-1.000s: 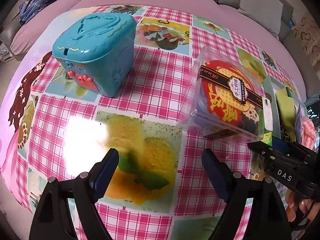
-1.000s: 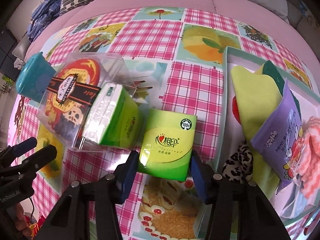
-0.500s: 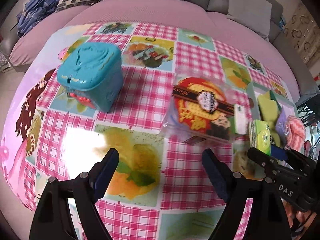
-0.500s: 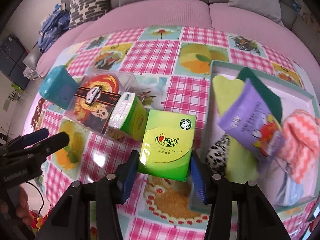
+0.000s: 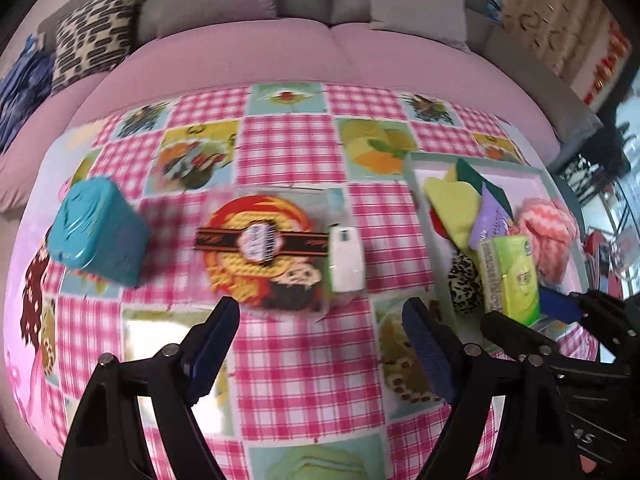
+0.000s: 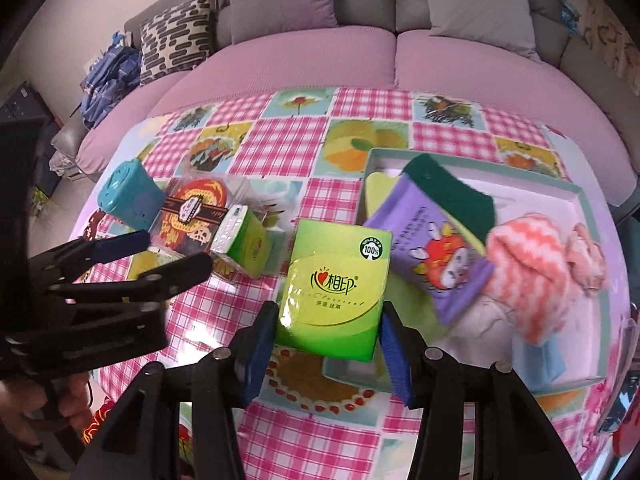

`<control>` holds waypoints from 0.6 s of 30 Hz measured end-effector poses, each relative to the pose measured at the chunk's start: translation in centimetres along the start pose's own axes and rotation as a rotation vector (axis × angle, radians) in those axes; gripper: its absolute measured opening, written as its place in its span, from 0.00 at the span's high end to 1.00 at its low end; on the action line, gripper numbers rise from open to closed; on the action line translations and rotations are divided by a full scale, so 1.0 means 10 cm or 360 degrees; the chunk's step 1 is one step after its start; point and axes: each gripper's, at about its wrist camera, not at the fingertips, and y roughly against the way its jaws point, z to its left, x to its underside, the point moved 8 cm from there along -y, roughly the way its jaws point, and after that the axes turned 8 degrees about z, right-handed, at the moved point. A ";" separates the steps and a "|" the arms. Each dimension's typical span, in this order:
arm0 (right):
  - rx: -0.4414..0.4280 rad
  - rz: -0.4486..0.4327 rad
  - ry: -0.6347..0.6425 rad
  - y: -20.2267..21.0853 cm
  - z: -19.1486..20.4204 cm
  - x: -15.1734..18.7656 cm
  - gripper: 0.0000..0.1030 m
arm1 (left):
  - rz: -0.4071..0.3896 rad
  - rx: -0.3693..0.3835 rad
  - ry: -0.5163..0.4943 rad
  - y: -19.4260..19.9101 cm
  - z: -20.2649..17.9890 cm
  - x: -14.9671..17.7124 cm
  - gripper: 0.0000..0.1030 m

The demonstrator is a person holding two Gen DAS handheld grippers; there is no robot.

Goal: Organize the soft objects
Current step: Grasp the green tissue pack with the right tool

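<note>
Gripping the green tissue pack [image 6: 335,289] at lower centre, the right gripper [image 6: 328,344] has lifted it off the tablecloth [image 6: 288,140] toward the tray [image 6: 576,196] at right — drop-off looks near; the left gripper [image 5: 320,344] hangs open, empty.

Your right gripper [image 6: 326,334] has its blue-padded fingers [image 6: 260,344] pressed against both sides of the green tissue pack [image 6: 336,288], holding it raised. Your left gripper [image 5: 320,344] hangs beside it, fingers [image 5: 212,344] spread wide with nothing between them.
</note>
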 end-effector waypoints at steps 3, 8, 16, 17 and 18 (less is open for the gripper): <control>-0.0002 -0.0014 -0.0014 0.03 -0.07 0.01 0.48 | 0.0046 0.0012 -0.0027 -0.11 -0.09 -0.02 0.33; -0.0012 -0.0022 -0.0020 0.04 -0.15 0.01 0.48 | 0.0065 -0.0005 -0.0060 -0.21 -0.18 -0.05 0.36; -0.0030 -0.0039 -0.0034 0.06 -0.21 0.01 0.48 | 0.0052 -0.0015 -0.0082 -0.23 -0.22 -0.09 0.37; -0.0031 -0.0039 -0.0039 0.06 -0.22 0.01 0.48 | 0.0052 -0.0016 -0.0084 -0.23 -0.23 -0.08 0.37; -0.0031 -0.0041 -0.0043 0.06 -0.23 0.02 0.48 | 0.0051 -0.0014 -0.0093 -0.23 -0.25 -0.07 0.37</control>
